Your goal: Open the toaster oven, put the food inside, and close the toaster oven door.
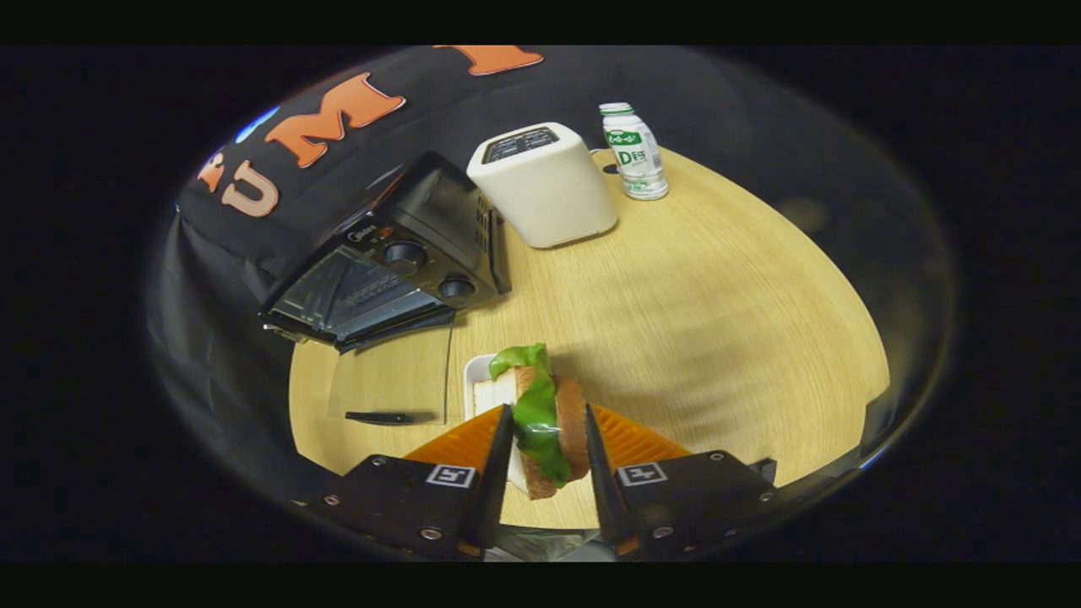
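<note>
- Two fingers closed on the sandwich (545, 422); we hold it lifted above the white plate (479, 376).
- Oven (397, 257) ahead to one side, glass door (393, 384) down flat on the table (676, 312).
- Carry level over door, slide in without squeezing lettuce out.

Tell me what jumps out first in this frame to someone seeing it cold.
The sandwich, bread with bright green lettuce, stands on edge between the gripper fingers, which press it from both sides above a small white plate. Beyond them to the left, the black toaster oven sits with its glass door dropped open onto the wooden table. Farther back stand a white toaster and a bottle.
</note>
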Motion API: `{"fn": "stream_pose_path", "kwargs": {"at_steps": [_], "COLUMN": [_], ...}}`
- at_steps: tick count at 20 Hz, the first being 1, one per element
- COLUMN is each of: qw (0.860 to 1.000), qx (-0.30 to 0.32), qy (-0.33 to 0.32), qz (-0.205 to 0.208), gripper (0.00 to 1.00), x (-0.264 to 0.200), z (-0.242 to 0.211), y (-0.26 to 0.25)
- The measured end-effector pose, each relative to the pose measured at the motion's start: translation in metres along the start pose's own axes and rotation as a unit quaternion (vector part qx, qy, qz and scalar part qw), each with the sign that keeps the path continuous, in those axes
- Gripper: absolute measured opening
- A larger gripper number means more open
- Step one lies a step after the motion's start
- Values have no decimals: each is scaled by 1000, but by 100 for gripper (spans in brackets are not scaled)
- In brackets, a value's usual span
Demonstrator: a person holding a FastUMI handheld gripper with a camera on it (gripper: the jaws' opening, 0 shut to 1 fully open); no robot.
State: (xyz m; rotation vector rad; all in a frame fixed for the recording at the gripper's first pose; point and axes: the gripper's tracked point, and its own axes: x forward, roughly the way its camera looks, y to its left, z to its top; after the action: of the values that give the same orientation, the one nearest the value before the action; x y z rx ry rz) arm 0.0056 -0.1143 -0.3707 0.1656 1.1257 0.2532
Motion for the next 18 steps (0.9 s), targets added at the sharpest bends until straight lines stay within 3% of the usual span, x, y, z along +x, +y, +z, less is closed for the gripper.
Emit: {"fn": "stream_pose_path", "kwargs": {"at_steps": [4, 10, 14, 18], "qw": [1000, 996, 989, 976], "qx": [-24, -28, 22, 98], "qy": [-19, -81, -135, -159], "qz": [-1, 3, 64, 108], "gripper": [27, 26, 26, 26], "x": [-12, -56, -72, -49], "z": [8, 39, 61, 63], "y": [18, 39, 72, 97]}}
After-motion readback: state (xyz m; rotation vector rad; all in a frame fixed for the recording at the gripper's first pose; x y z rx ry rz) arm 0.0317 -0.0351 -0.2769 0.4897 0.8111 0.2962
